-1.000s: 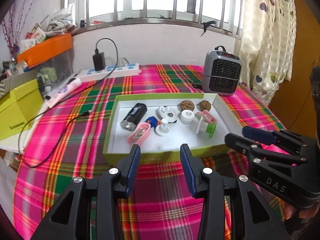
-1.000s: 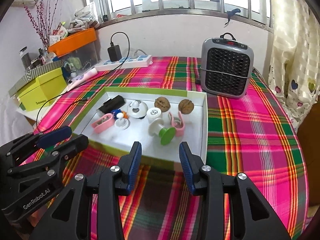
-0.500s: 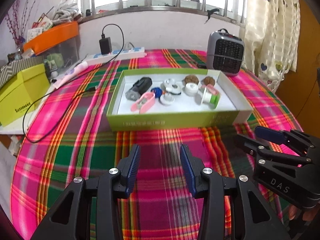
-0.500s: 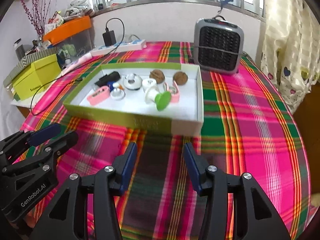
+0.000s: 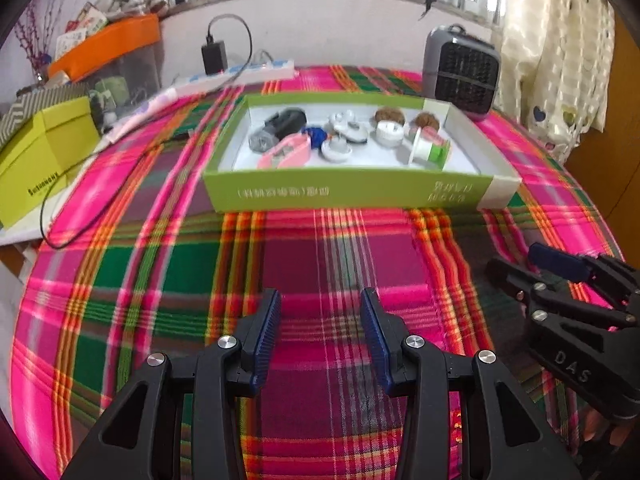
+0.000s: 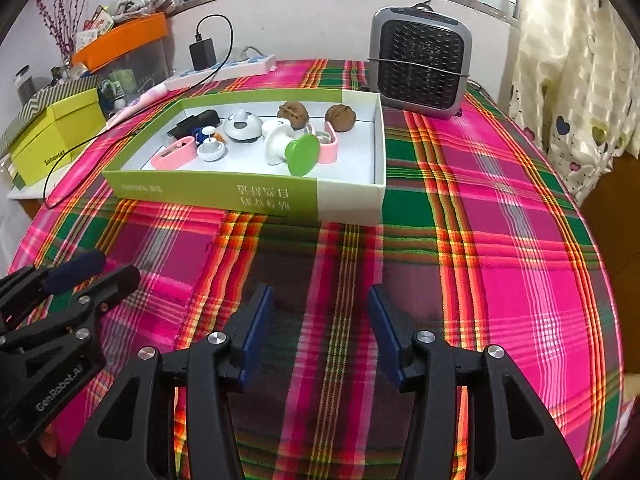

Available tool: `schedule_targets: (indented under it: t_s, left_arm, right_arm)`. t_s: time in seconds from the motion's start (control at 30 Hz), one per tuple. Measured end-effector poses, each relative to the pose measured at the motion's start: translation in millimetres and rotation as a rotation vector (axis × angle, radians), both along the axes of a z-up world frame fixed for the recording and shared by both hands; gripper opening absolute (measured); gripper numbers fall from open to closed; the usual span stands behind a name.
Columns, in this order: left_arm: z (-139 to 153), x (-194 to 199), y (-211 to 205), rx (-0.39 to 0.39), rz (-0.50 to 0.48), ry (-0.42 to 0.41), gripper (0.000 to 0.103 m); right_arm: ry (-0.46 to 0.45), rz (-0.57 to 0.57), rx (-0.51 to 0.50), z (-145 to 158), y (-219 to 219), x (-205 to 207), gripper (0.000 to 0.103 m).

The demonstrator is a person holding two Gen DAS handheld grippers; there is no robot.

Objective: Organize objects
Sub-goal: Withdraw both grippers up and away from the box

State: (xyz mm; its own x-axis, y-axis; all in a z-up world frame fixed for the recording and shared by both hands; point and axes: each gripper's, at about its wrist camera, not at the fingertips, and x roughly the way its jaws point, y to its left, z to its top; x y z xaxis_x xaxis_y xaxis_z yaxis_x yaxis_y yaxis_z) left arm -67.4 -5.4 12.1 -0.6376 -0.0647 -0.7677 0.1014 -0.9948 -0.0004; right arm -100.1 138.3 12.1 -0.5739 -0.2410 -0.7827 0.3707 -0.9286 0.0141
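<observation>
A shallow green box (image 5: 348,192) (image 6: 240,192) stands on the plaid tablecloth. Inside lie two walnuts (image 6: 293,111), a green-and-white piece (image 6: 300,154), pink clips (image 6: 176,154), a white round gadget (image 6: 242,126), a black cylinder (image 5: 280,124) and a small blue toy (image 5: 316,136). My left gripper (image 5: 320,300) hovers low over the cloth, well short of the box, open with nothing between its pads. Beside it, equally short of the box, my right gripper (image 6: 320,294) is open and empty. Each gripper also shows at the edge of the other's view: right gripper (image 5: 516,260), left gripper (image 6: 108,268).
A grey heater (image 6: 420,68) stands behind the box's right end. A power strip (image 6: 228,68) with a charger and a black cable (image 5: 100,152) lies at the back left. A yellow-green carton (image 6: 56,132) and an orange-lidded bin (image 6: 120,40) sit left; a curtain (image 6: 572,80) hangs right.
Both grippers have drawn back from the box and sunk toward the cloth, so the box now looks farther off. The right gripper's jaws have widened; the left's gap is unchanged.
</observation>
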Motion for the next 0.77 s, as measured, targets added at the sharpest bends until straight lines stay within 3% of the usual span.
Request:
schedule_targets:
  t_s: [0.77]
  left_arm:
    - [-0.5, -0.6, 1.3, -0.004, -0.002, -0.005, 0.042]
  right_arm:
    - [-0.002, 0.008, 0.007, 1.0, -2.3, 0.3, 0.055]
